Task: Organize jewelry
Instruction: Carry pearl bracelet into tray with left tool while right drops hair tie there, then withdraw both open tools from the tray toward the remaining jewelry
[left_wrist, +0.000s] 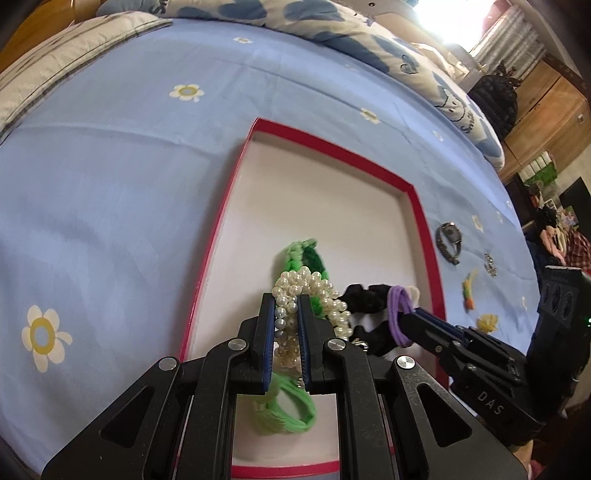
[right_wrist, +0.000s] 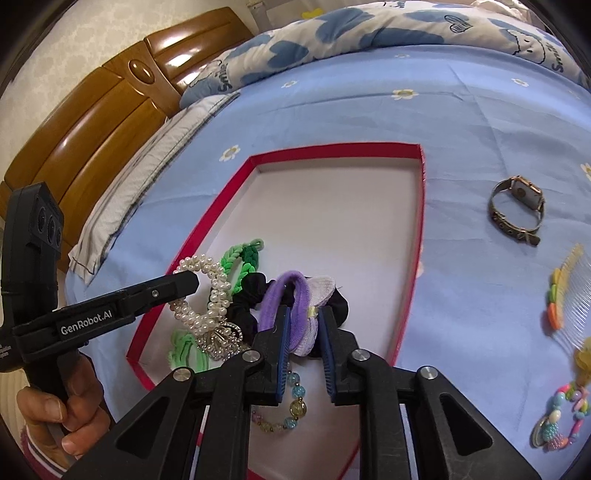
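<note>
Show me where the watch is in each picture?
Left wrist view: the watch lies on the blue sheet at the right, just past the red box's right wall.
Right wrist view: the watch lies on the blue sheet at the right, past the red box's right wall, above the comb.
Shared landmark: the red box's right wall.

I am working over a bed dressed in a pale blue sheet (left_wrist: 147, 166) dotted with small flowers. A blue-and-white quilt (right_wrist: 369, 26) is lying bunched along its far edge, and a grey striped pillow (right_wrist: 147, 173) is resting against the glossy wooden headboard (right_wrist: 92, 122). Bright daylight is pouring through a window (left_wrist: 450, 18) beside wooden cabinets (left_wrist: 546, 107).
</note>
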